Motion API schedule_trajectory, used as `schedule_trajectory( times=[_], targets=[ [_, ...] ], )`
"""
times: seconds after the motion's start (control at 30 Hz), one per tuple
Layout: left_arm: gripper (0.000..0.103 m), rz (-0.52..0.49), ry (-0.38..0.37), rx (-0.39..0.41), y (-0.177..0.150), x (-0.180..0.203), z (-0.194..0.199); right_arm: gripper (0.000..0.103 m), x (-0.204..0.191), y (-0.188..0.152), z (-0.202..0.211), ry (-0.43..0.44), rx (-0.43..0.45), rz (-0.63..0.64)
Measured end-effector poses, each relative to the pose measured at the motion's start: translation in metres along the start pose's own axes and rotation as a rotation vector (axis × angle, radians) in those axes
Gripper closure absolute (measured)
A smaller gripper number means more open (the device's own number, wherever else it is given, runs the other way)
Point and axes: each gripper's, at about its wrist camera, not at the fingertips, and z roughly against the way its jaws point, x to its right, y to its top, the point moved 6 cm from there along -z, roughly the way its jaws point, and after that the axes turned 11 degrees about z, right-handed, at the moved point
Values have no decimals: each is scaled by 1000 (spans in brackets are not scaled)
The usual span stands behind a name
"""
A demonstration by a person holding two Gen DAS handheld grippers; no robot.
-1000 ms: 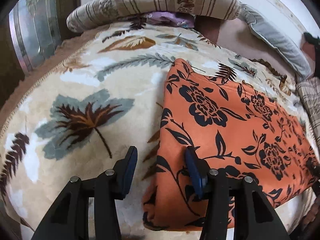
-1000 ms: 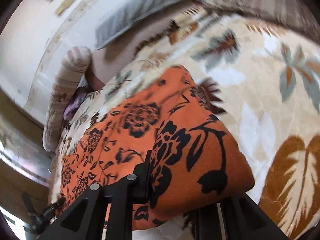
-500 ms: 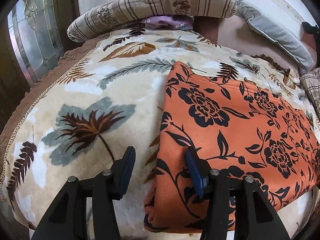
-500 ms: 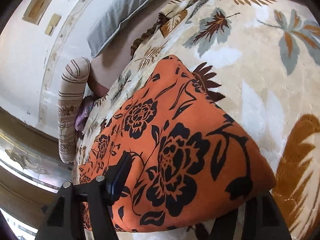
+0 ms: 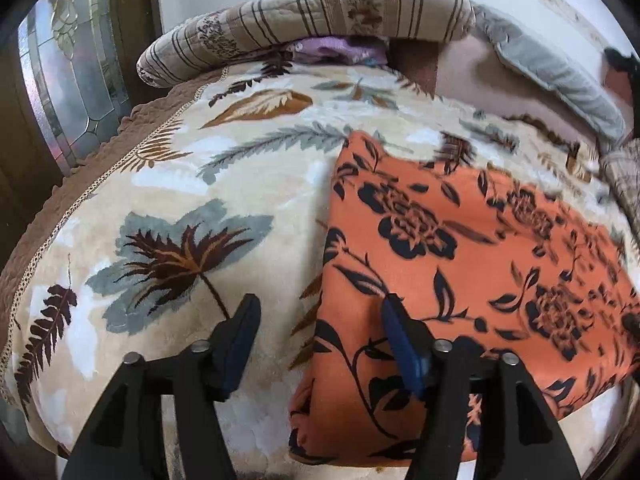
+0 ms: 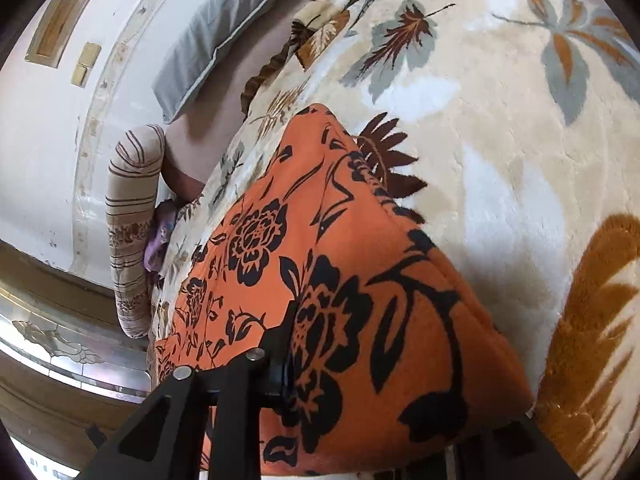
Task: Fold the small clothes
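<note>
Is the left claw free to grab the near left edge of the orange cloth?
Probably yes: the left claw has just been opening and straddles the orange cloth edge, nothing blocking, pads not pressing.

Bed w/ cream leaf-print blanket [image 5: 168,184]. On it: orange floral garment [image 5: 460,248], folded flat; striped bolster [image 5: 320,16] + grey pillow [image 5: 560,80] at far edge.

Orange cloth [image 5: 460,248] w/ black floral print, folded, lying flat on blanket.
</note>
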Motion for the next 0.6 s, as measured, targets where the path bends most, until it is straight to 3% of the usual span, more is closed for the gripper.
schedule_trajectory(
  times=[0.1,0.13,0.2,0.27,0.33,0.47,0.6],
  targets=[
    [35,15,-15,42,8,1,7,62,4,7,20,-57,-23,-1],
    [33,15,-18,56,12,3,9,45,6,12,33,-93,1,12],
    [30,16,-36,56,21,10,7,39,15,27,68,-243,111,62],
    [30,20,-49,43,26,18,1,38,15,41,92,-316,197,104],
    [30,6,-40,33,30,29,-10,38,6,55,103,-272,246,137],
    [30,-13,-31,4,34,43,-30,41,-38,67,68,-210,185,303],
    [29,-48,8,-87,23,43,-57,57,-75,78,-10,-247,47,447]
  ],
)
